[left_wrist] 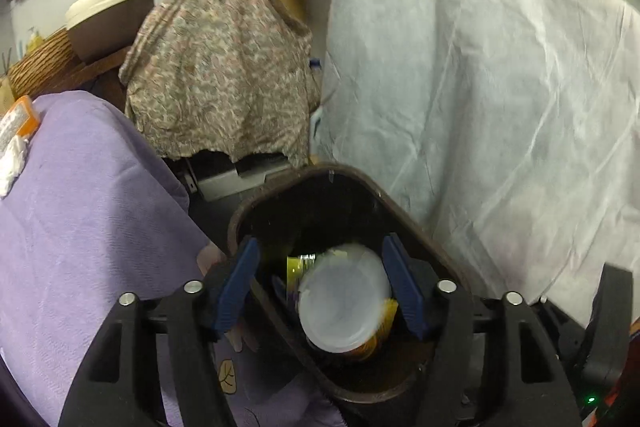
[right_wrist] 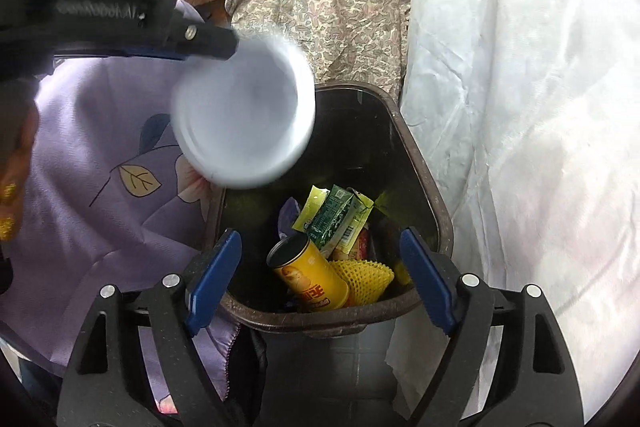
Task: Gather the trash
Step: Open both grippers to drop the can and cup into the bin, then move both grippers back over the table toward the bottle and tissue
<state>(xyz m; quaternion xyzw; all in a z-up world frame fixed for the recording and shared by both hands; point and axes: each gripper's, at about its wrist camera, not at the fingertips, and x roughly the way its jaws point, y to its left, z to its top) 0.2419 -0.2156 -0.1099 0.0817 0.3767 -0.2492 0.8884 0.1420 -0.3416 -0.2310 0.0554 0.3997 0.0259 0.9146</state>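
1. The left gripper (left_wrist: 322,283) hangs over the dark brown plastic trash bin (left_wrist: 256,205), its blue-padded jaws spread apart; the white round plastic container (left_wrist: 344,301) shows between them, blurred, with gaps on both sides.
2. In the right wrist view that container (right_wrist: 244,115) sits in mid-air just off the left gripper's tip (right_wrist: 208,39), above the bin's rim (right_wrist: 420,163).
3. The right gripper (right_wrist: 320,277) is wide open and empty over the bin's near edge.
4. Inside lie a yellow cylindrical snack can (right_wrist: 310,277), a yellow foam net (right_wrist: 366,277) and green-and-yellow wrappers (right_wrist: 338,223).
5. A purple leaf-print cloth (right_wrist: 100,195) lies left of the bin, a white sheet (right_wrist: 520,107) right.
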